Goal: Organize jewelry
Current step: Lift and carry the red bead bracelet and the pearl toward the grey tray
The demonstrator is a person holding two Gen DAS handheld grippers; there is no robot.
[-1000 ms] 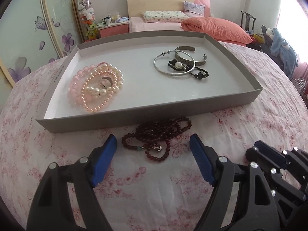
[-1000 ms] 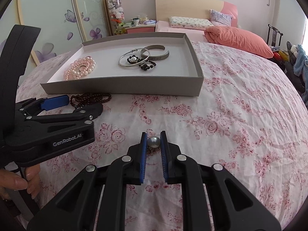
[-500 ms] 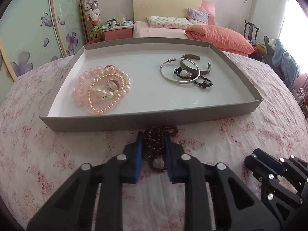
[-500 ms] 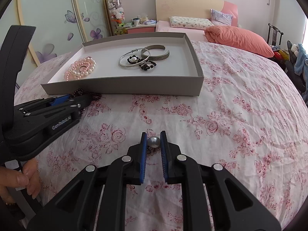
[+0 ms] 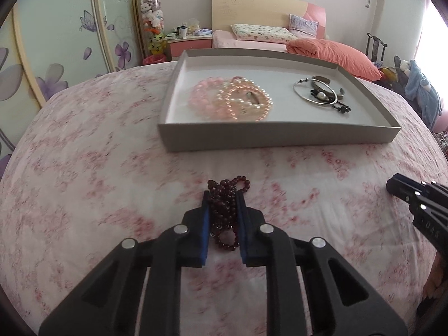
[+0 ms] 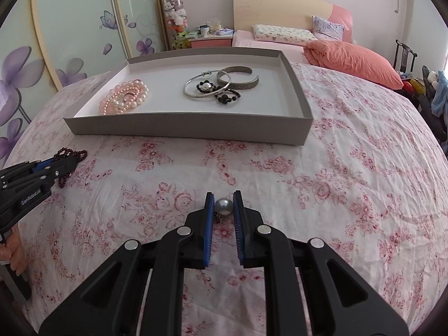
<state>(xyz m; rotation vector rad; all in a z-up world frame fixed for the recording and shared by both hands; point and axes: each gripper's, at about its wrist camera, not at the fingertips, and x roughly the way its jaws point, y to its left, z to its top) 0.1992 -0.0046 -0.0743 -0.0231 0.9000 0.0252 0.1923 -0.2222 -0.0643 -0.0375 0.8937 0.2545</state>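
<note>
A grey tray (image 5: 280,137) (image 6: 182,130) lies on the floral bedspread. It holds pink and white pearl bracelets (image 5: 232,102) (image 6: 124,98), silver bangles (image 5: 316,92) (image 6: 207,86) and a black bead bracelet (image 6: 226,96). My left gripper (image 5: 222,196) (image 6: 64,165) is shut on a bunched dark red bead necklace (image 5: 224,212) (image 6: 71,154), in front of the tray's near left corner. Loops of beads stick out past both ends of the pads. To the right, my right gripper (image 6: 223,196) (image 5: 397,186) is shut on a grey pearl pendant (image 6: 224,206), low over the bedspread.
A second bed with an orange quilt (image 6: 350,58) and pillows stands behind the tray. A pink bedside table (image 5: 190,43) and flowered wardrobe doors (image 5: 56,42) are at the left. A dark chair (image 6: 404,56) and clothes fill the right edge. A person's hand (image 6: 11,252) shows at the lower left.
My left gripper closed on the dark red necklace, then drew back and leftward from the tray with the beads between its pads. The right gripper and its pearl stayed still.
</note>
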